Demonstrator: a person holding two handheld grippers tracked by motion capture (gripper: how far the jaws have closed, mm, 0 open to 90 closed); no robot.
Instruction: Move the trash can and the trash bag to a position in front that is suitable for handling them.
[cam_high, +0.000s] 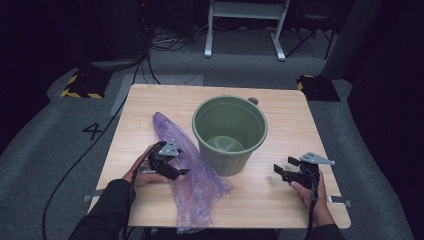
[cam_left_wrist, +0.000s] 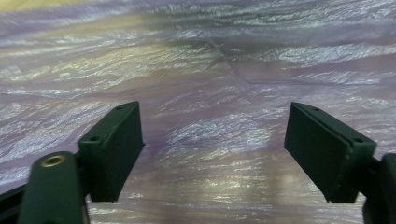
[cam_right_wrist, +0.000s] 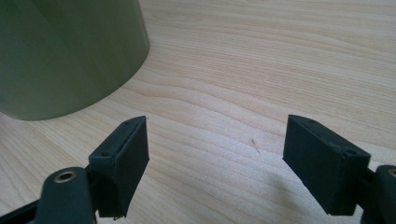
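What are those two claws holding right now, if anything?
Nothing. The left claw hangs open over the purple plastic bag; the right claw is open above bare table.

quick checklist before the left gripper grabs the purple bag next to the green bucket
1. Left gripper open: ok, its jaws stand wide apart with nothing pinched between them.
2. Left gripper over the purple bag: ok, the left gripper view looks straight onto the crinkled film.
3. Pads touching the film: cannot tell from these views.
4. Green bucket upright and empty, ready to take the bag: ok, it stands on the table beside the bag.
5. Right gripper out of the way: ok, open, holding nothing, over bare wood on the bucket's other side.
6. Bag's open end located: cannot tell, the film lies flat and crumpled.
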